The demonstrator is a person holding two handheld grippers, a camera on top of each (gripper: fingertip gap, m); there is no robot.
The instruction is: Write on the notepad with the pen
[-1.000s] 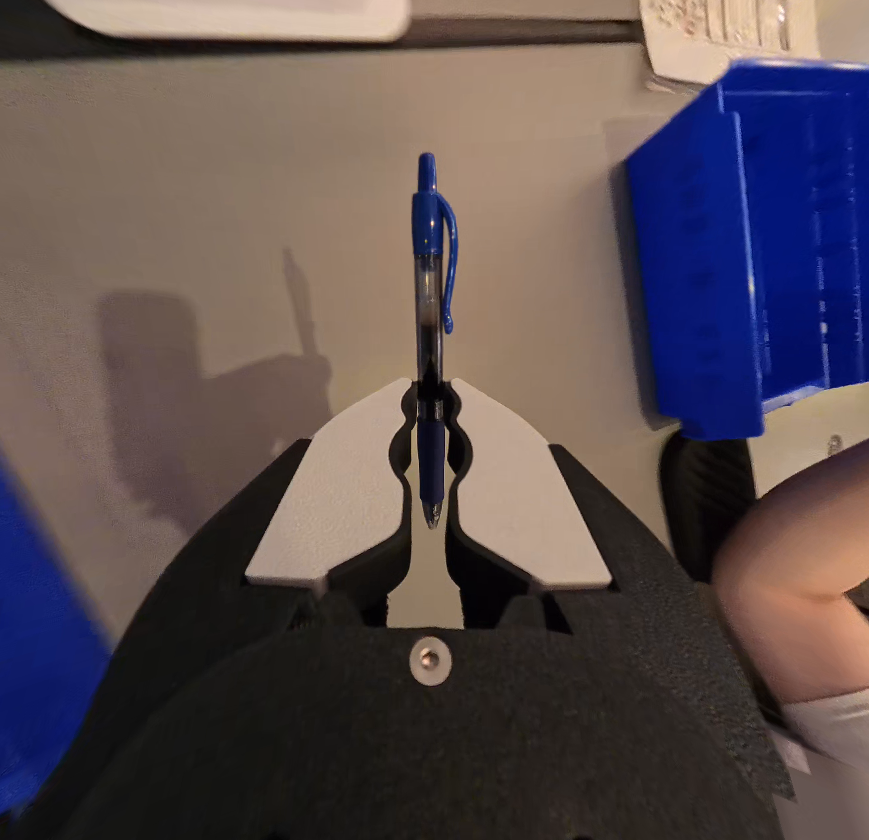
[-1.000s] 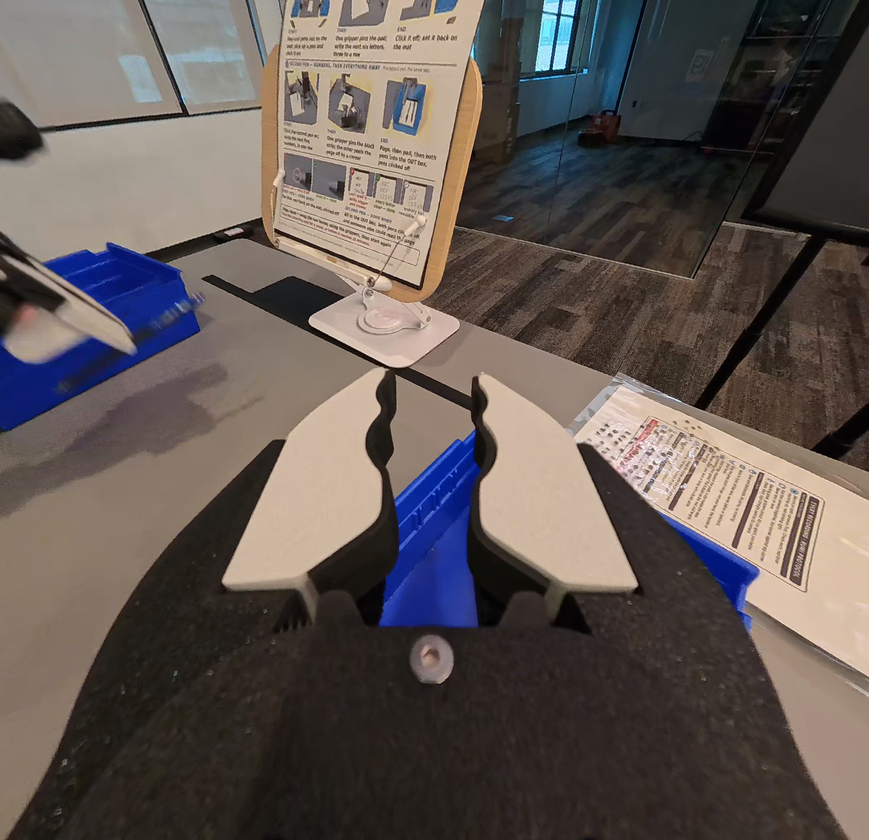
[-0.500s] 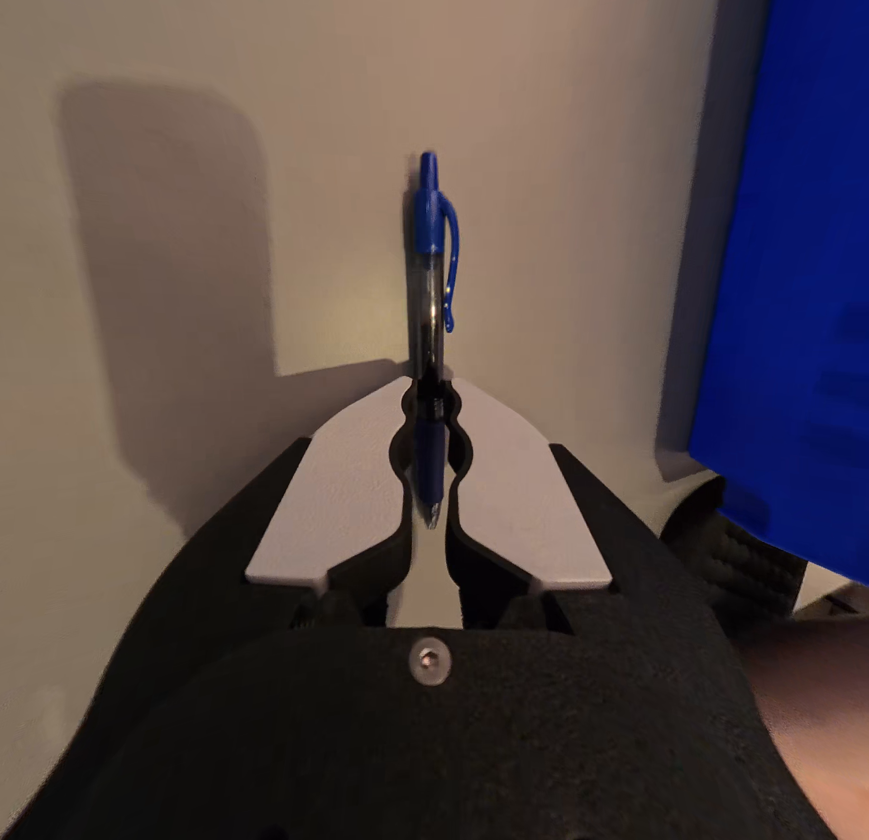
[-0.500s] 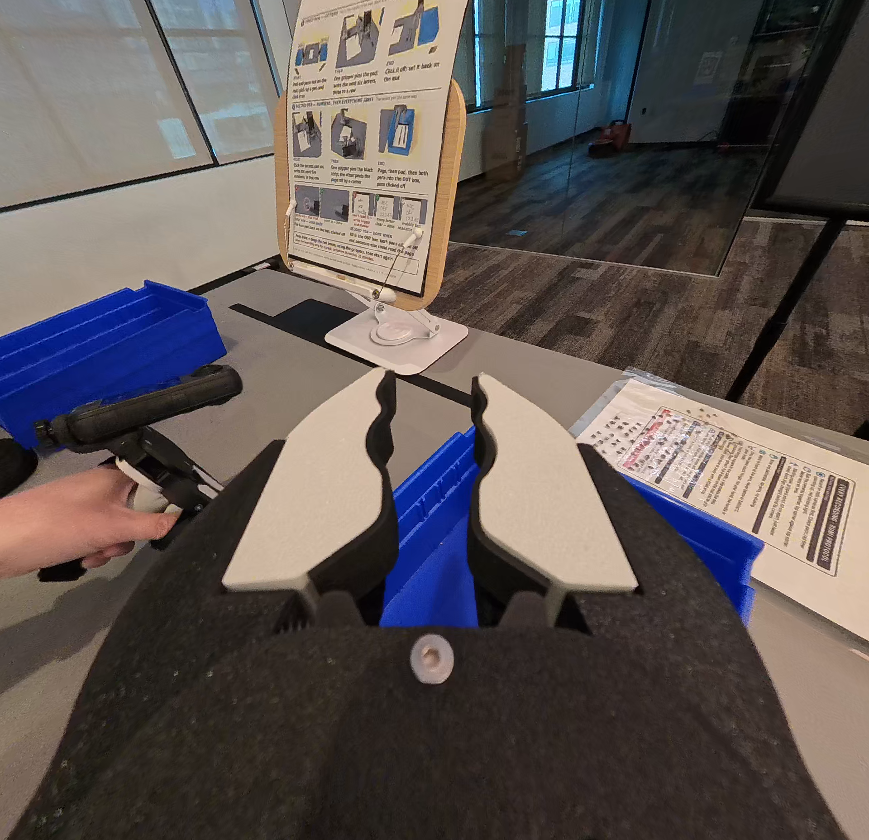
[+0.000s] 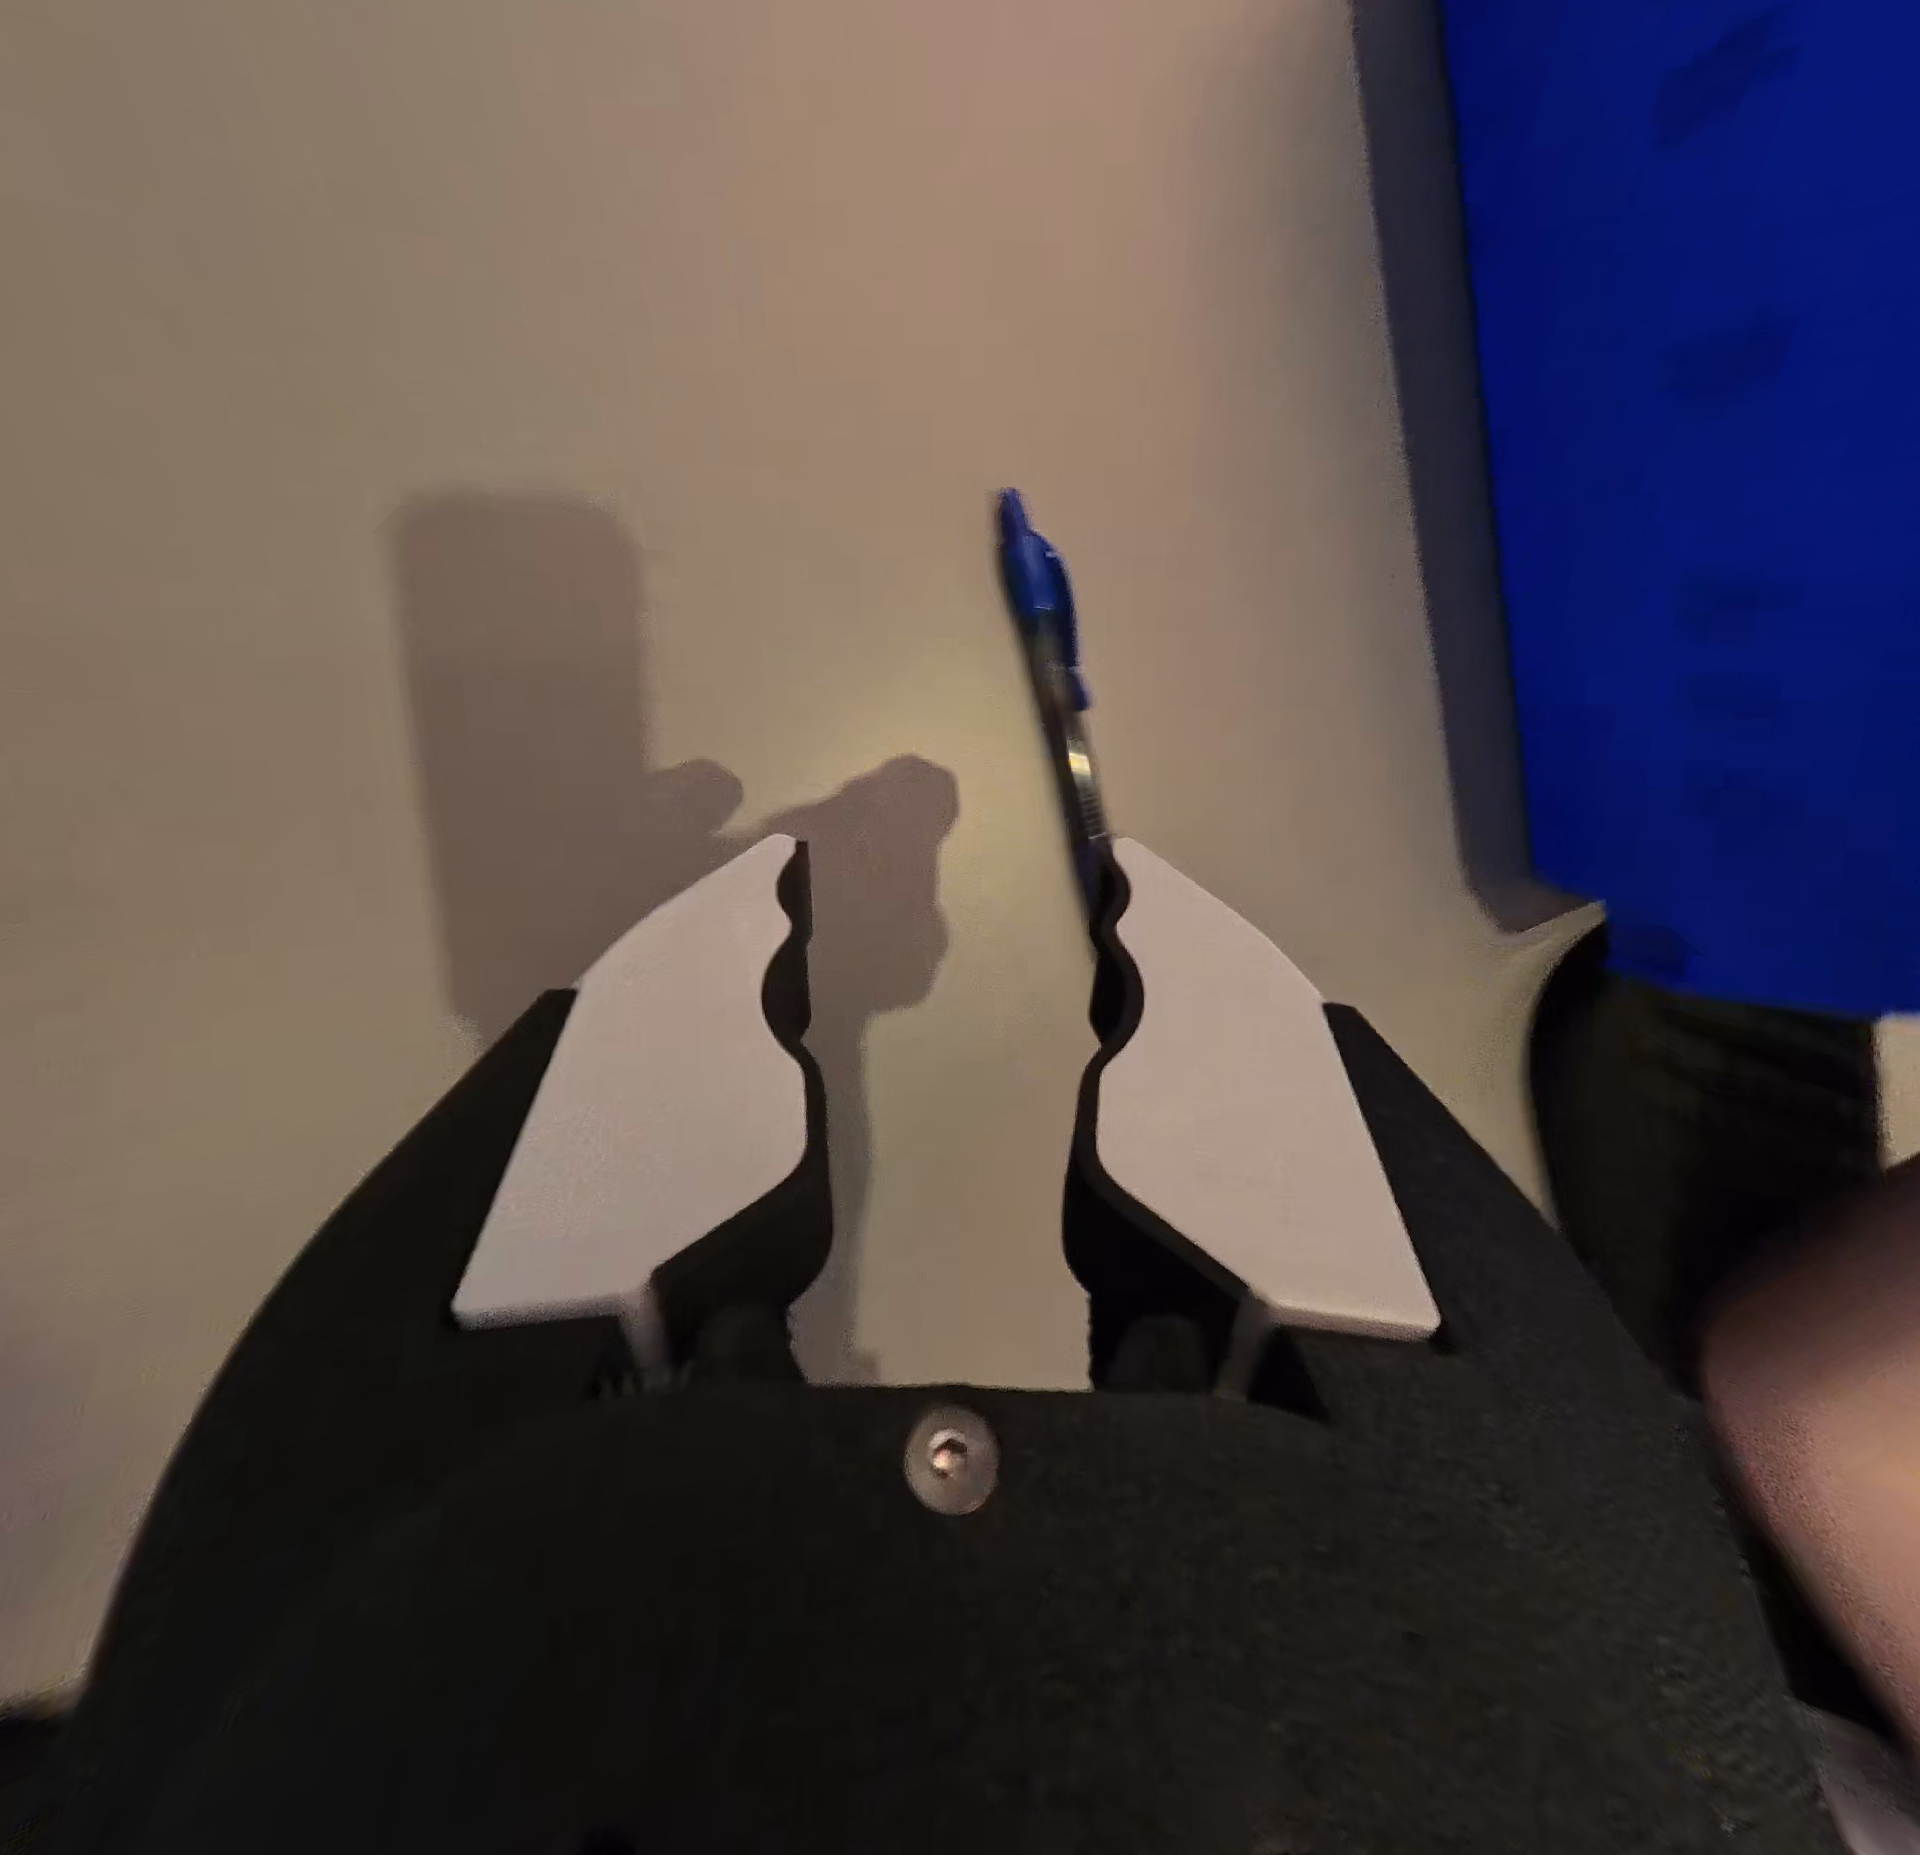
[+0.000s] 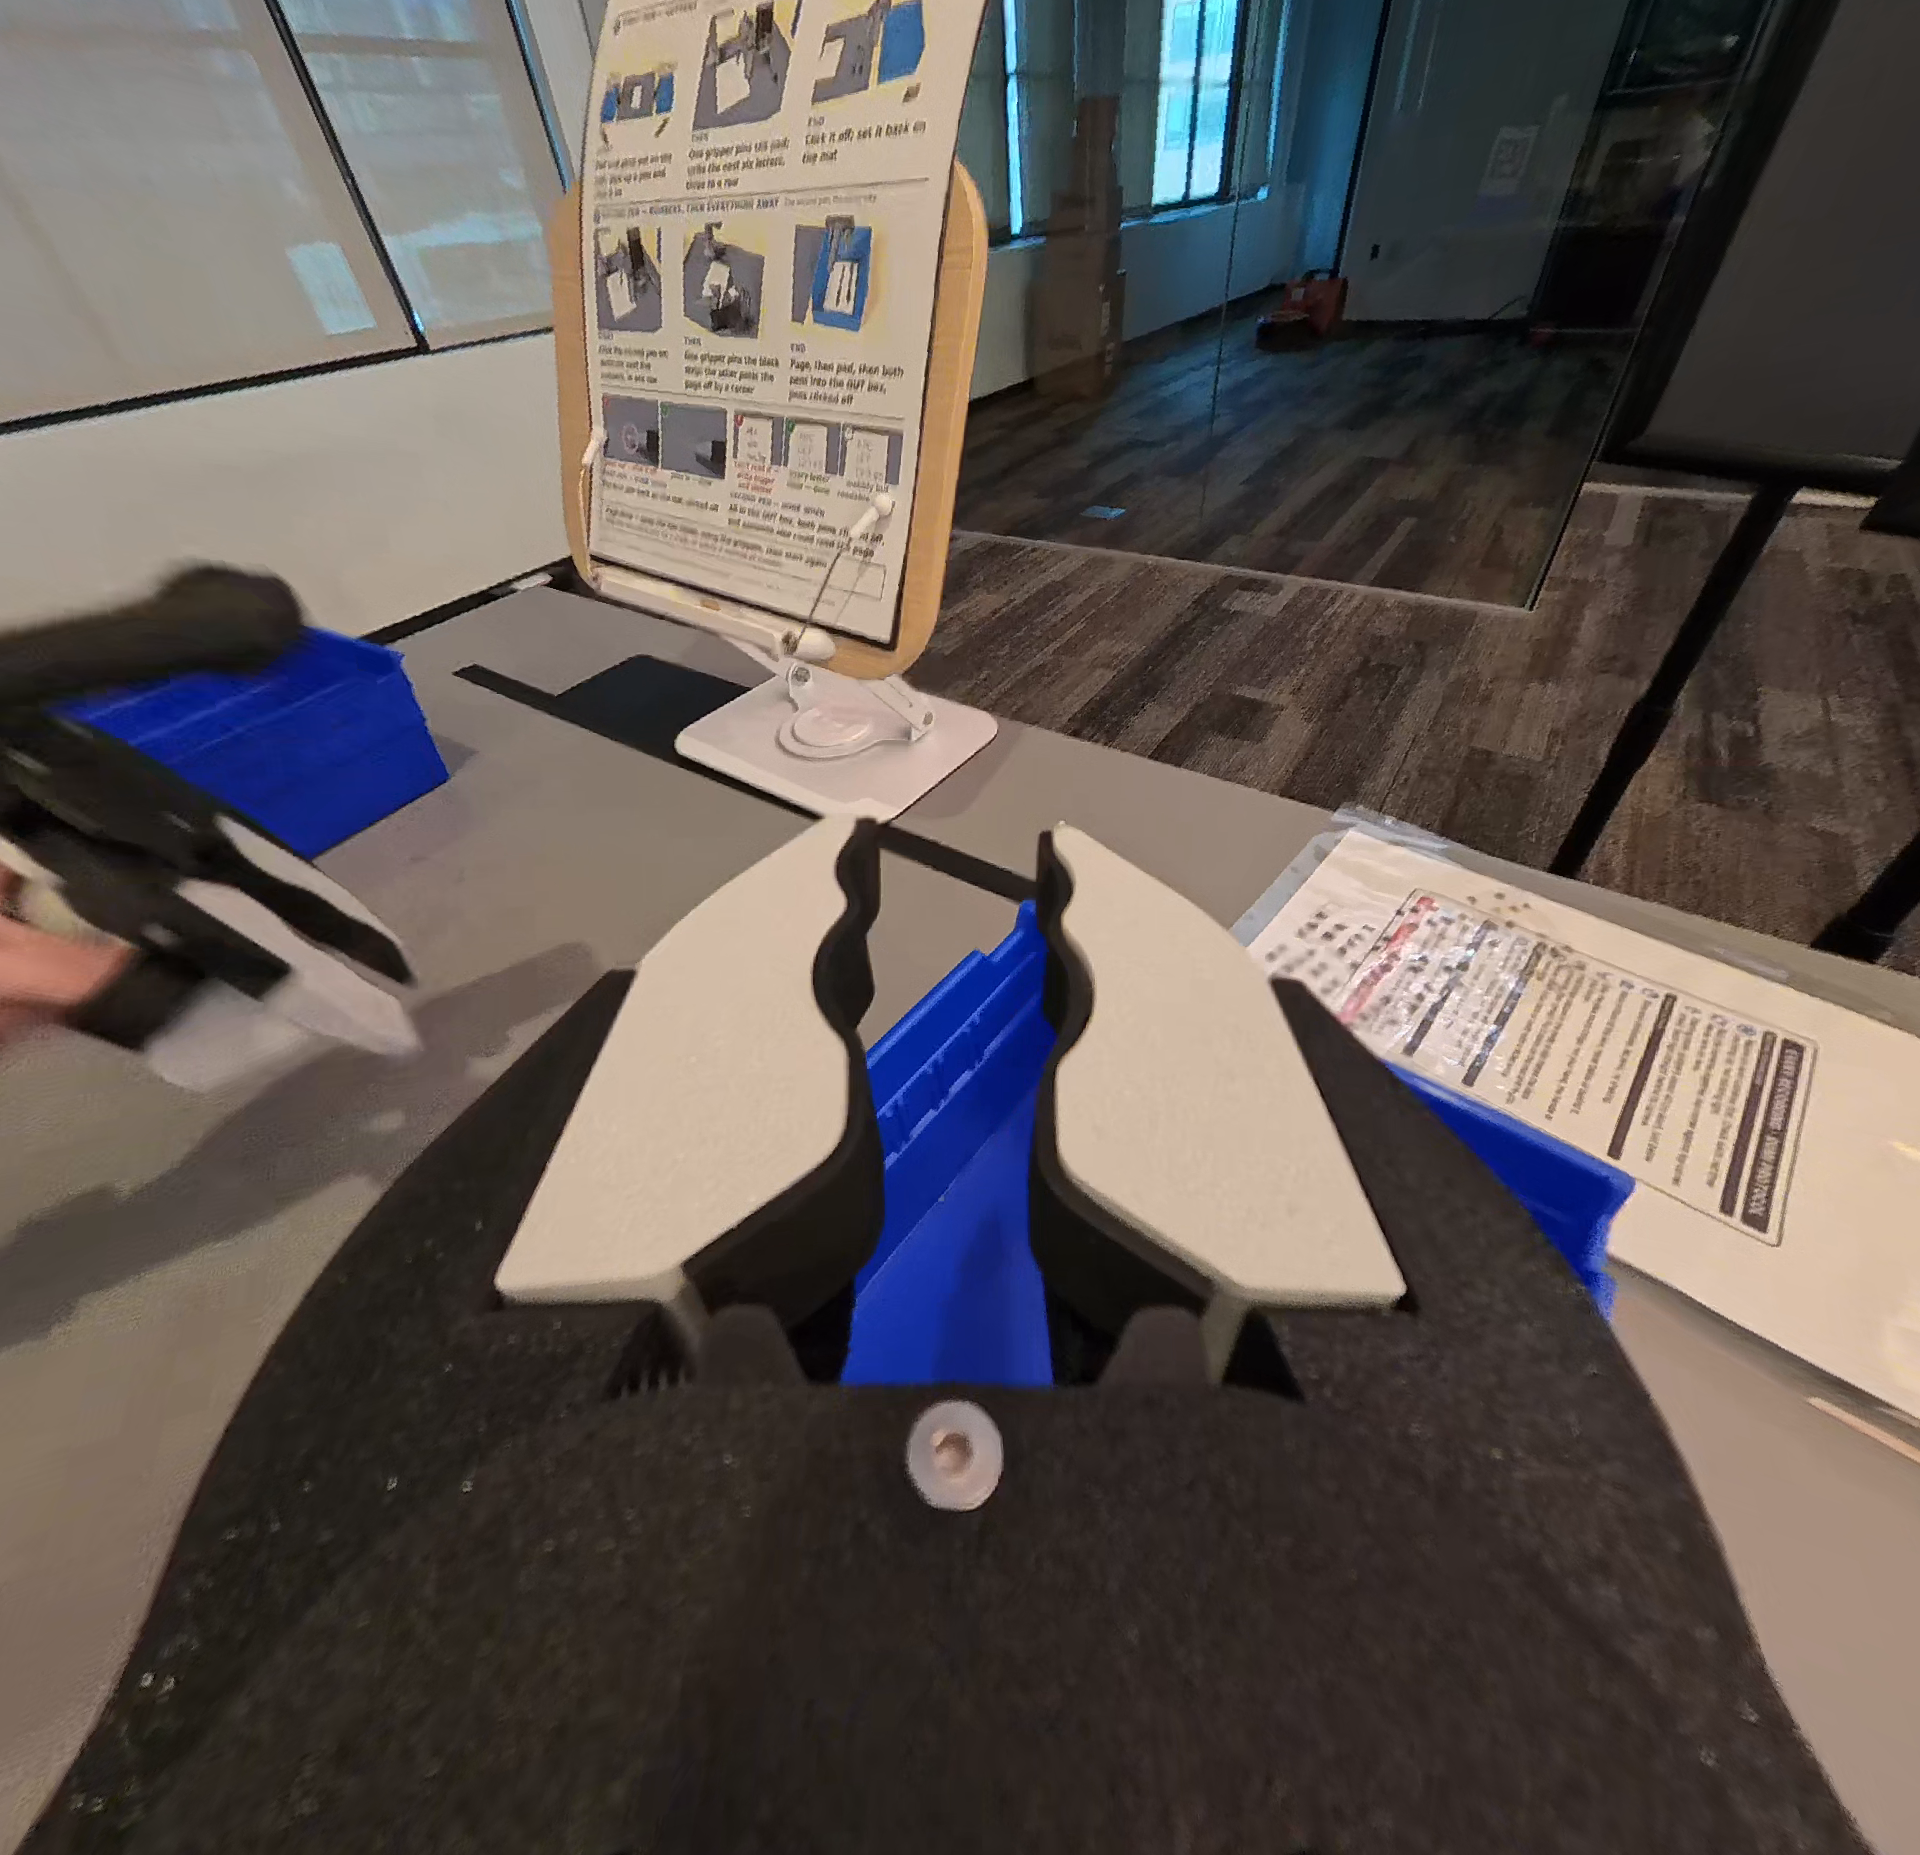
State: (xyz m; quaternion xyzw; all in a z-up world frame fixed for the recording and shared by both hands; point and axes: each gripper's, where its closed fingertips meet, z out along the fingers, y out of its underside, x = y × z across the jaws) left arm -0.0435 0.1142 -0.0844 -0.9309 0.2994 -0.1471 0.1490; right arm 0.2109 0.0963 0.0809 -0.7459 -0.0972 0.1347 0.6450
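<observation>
The step in hand seems to be setting the pen down, so the left gripper (image 5: 951, 849) should rise straight and slowly, without knocking it. Its jaws stand wide apart and hold nothing. The blue pen (image 5: 1049, 662) is at the tip of the gripper's right finger, tilted; if it touches the finger I cannot tell. Further right is a blue bin (image 5: 1683, 403). The right gripper (image 6: 956, 849) is a little open and empty. No notepad is visible.
</observation>
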